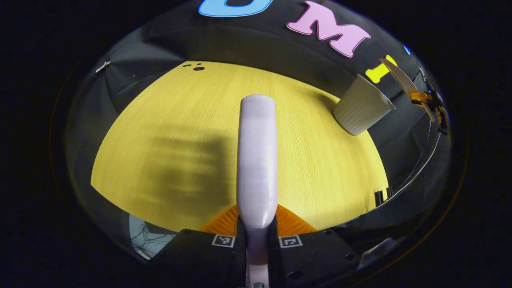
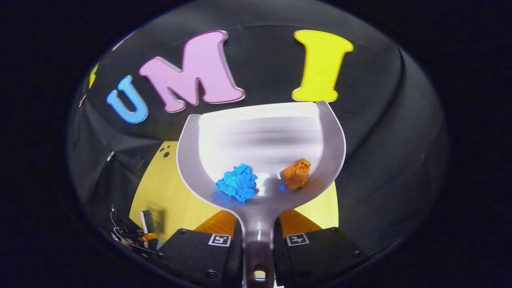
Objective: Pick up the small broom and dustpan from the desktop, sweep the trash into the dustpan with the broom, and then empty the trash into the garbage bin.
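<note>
My left gripper [image 1: 257, 230] is shut on the pale handle of the small broom [image 1: 257, 160], which points forward over the yellow desktop [image 1: 168, 120]; its bristles are hidden. My right gripper [image 2: 259, 236] is shut on the handle of the grey dustpan [image 2: 260, 132], held above the desktop [image 2: 160, 188] and roughly level. A crumpled blue paper ball [image 2: 238, 183] and a crumpled orange one [image 2: 297, 173] lie in the pan near its handle. In the left gripper view the white ribbed garbage bin [image 1: 362, 106] stands at the desk's far right, with the dustpan's edge [image 1: 404, 82] just to its right.
Small dark holes [image 1: 198, 68] mark the desktop's far edge. Black cloth walls close off the back and sides. Cables [image 1: 420, 168] run down past the desk's right edge. The other gripper with the broom [image 2: 142, 232] shows small at lower left in the right gripper view.
</note>
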A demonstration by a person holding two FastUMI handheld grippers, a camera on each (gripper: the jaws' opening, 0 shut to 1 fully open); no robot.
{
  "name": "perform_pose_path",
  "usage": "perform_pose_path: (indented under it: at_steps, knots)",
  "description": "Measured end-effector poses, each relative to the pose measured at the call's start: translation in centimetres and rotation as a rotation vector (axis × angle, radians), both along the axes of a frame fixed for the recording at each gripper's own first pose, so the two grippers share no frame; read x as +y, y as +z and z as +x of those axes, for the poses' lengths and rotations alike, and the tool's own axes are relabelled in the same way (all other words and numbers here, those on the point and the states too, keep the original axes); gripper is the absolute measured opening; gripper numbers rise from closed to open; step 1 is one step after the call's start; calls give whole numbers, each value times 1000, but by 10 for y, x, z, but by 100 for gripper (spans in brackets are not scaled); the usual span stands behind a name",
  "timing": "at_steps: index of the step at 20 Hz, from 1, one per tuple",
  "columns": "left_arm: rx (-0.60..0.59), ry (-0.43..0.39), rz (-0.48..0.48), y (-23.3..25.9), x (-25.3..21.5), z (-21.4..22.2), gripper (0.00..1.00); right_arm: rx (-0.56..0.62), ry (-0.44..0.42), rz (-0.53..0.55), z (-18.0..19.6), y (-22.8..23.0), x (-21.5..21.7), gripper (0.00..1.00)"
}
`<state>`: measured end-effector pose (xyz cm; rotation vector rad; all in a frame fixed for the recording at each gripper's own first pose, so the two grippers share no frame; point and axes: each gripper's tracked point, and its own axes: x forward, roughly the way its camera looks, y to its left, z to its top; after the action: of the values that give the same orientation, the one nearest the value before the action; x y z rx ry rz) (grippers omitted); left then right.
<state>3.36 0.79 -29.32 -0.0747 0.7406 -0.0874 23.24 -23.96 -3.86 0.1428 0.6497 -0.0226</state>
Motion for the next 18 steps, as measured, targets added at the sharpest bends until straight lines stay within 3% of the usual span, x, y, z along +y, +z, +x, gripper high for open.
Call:
perform_pose_path:
  at_steps: [4, 7, 8, 9, 14, 15, 16, 18]
  knots:
    - [-21, 28, -44, 14, -6, 19, 25, 20, -115, -145, 18, -37, -55, 35]
    - [-17, 43, -104, 15, -11, 24, 25, 32, -169, -260, 24, -56, -51, 35]
    - [-12, 44, -104, 14, -10, 26, 25, 31, -176, -304, 26, -59, -54, 30]
    - [-8, 43, -97, 14, -7, 30, 25, 33, -174, -348, 28, -64, -56, 35]
    - [-11, 50, -82, 20, 2, 44, 26, 38, -158, -467, 30, -58, -66, 35]
    - [-9, 51, -69, 19, 6, 46, 26, 41, -162, -490, 29, -58, -67, 30]
    - [-8, 49, -55, 17, 9, 46, 25, 51, -161, -523, 28, -61, -67, 35]
    - [-3, 45, -37, 15, 15, 47, 25, 72, -138, -612, 25, -63, -70, 35]
